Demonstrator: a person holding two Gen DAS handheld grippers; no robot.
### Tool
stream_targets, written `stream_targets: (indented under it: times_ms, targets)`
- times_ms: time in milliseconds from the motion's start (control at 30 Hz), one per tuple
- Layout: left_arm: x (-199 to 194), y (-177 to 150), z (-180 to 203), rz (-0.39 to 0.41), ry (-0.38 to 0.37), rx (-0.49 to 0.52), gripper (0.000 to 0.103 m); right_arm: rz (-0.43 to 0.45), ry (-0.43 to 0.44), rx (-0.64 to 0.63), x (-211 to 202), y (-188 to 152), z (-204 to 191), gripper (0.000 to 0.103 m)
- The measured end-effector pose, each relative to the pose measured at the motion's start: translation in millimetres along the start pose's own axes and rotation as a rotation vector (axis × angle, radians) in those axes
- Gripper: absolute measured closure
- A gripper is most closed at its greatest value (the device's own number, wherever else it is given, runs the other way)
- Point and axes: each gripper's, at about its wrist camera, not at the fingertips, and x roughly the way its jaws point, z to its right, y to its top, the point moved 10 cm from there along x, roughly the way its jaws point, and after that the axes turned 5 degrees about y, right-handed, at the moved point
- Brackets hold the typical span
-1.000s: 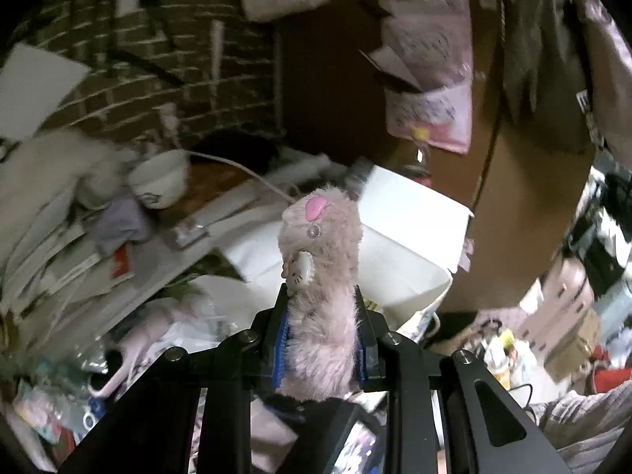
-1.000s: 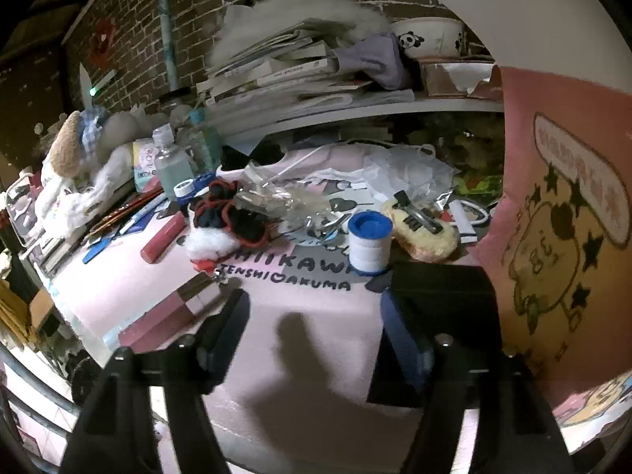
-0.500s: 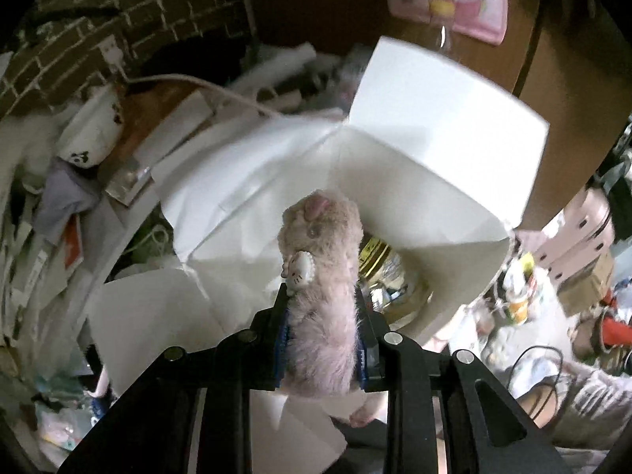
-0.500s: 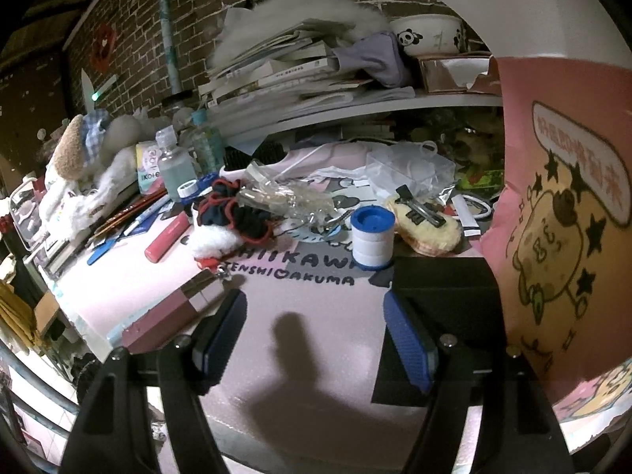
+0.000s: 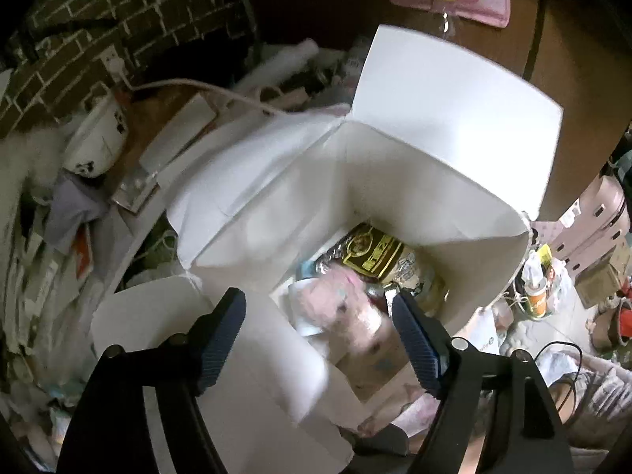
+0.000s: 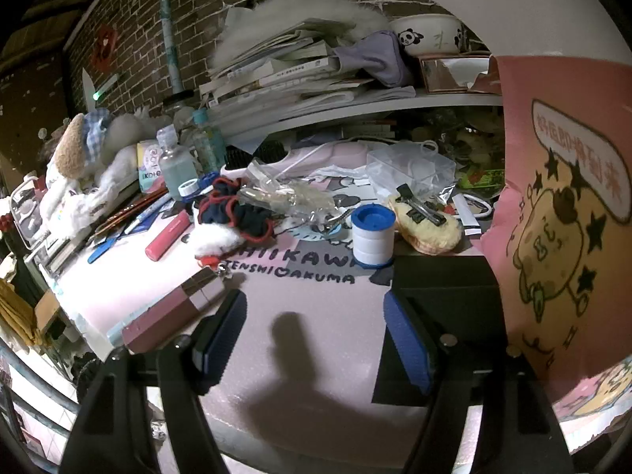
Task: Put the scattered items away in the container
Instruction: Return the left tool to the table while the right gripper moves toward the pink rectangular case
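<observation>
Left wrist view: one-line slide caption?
Left claw, jaws opening, above the open white box; the pink plush toy, blurred, lies free inside the box among other items.

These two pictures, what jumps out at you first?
In the left wrist view, a big white box stands flaps-up with a blurred pink plush toy inside, below the left gripper, whose jaws are opening. In the right wrist view, a blue-capped white roll stands amid clutter on a pink mat.

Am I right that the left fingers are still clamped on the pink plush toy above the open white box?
No. The left wrist view shows the left gripper opening, its fingers clear of the pink plush toy, which lies blurred inside the open white box.
</observation>
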Motion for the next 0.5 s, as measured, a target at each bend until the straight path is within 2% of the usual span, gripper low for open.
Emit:
stream_targets:
  times_ms: [67, 267, 300, 400, 500]
  targets:
    - [-5.6, 0.9, -1.4, 0.020, 0.010, 0.001, 0.023, 0.000, -0.001, -0.001, 1.0, -0.7, -0.1, 0.034]
    - [-35.4, 3.2, -14.6, 0.136, 0.053, -0.046, 0.020, 0.019, 0.000, -0.002, -2.5, 1.6, -0.5, 0.034]
    - [-41.7, 2.0, -18.1, 0.160, 0.066, -0.051, 0.016, 0.020, -0.002, -0.005, -3.4, 1.4, -1.1, 0.034]
    - [-64.9, -8.4, -33.4, 0.234, 0.116, -0.077, 0.013, 0.030, 0.007, 0.000, -7.6, 0.7, -2.4, 0.034]
    - [-88.9, -25.2, -53.6, 0.304, 0.114, -0.137, 0.007, 0.053, 0.022, 0.002, -14.9, -2.2, -4.5, 0.034]
